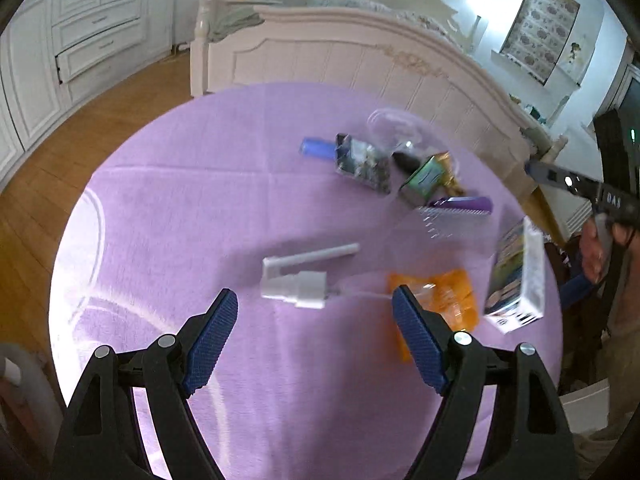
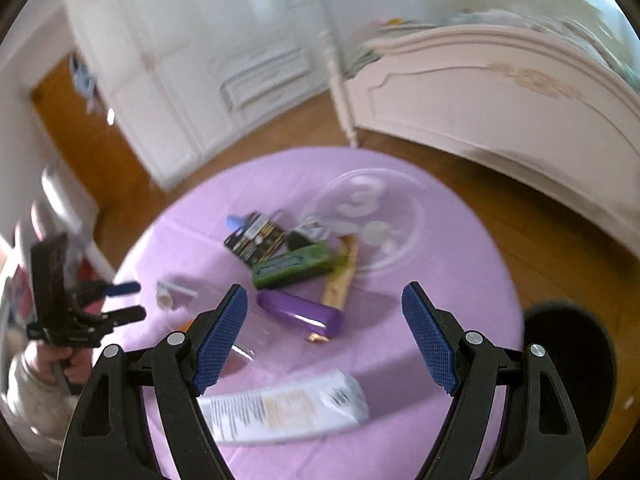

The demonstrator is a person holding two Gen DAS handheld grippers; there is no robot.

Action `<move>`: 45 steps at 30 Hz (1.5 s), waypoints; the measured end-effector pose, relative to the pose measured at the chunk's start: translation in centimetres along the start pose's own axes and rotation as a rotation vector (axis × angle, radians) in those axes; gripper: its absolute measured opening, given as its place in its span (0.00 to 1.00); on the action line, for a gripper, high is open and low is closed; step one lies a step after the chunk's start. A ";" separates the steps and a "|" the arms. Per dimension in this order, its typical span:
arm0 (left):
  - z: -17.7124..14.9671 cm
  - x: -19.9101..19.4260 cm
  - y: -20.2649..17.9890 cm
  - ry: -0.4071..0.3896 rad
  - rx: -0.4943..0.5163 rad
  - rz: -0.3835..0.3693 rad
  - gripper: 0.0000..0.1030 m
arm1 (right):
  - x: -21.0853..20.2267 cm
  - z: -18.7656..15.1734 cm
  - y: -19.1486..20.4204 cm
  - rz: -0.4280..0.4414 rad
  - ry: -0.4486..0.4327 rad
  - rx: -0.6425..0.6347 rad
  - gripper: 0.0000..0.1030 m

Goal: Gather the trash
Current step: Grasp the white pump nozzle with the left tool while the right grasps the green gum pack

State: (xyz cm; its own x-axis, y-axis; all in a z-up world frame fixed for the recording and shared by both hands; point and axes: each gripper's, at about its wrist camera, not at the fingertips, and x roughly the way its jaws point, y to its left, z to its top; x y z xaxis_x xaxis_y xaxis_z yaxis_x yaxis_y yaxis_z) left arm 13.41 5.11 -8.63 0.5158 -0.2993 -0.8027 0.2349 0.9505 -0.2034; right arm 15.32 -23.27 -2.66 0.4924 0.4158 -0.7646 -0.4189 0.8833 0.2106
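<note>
Left gripper (image 1: 314, 308) jaws apart, empty, frame bottom; white spray pump (image 1: 298, 280) just beyond, nozzle toward upper right. Right gripper (image 2: 324, 316) jaws apart over purple case (image 2: 298, 314).

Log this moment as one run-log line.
left gripper: open, above spray pump | right gripper: open, empty | trash on purple table

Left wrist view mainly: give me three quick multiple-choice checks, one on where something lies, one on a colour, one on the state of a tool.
1. The white spray pump lies:
A. between the left tool's fingertips, ahead of them
B. on the floor
C. on the bed

2. The tablecloth is:
A. green
B. lilac
C. red

3. The left tool is:
A. shut on the pump
B. shut on nothing
C. open, holding nothing

Key: 1 A, the pump rests on the cloth just beyond the blue pads; 2 B, both views show lilac; 3 C, a wide gap separates the fingers.
</note>
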 end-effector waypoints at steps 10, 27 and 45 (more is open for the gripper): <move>-0.5 1.3 0.8 0.008 0.015 0.008 0.71 | 9.2 3.3 5.3 -0.147 0.234 -0.251 0.83; -0.1 1.2 1.9 -0.028 0.019 0.035 0.43 | 12.1 3.1 6.4 -0.230 0.289 -0.301 0.77; -0.1 0.4 2.0 -0.059 -0.007 0.015 0.37 | 8.5 3.5 2.6 -0.133 0.196 -0.216 0.78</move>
State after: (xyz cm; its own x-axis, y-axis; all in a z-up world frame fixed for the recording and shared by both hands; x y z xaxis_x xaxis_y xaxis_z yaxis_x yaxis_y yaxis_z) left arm 14.03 6.88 -9.43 0.5668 -0.2893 -0.7714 0.2215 0.9553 -0.1956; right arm 21.10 -16.67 -6.45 0.4061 0.2314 -0.8840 -0.5235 0.8518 -0.0175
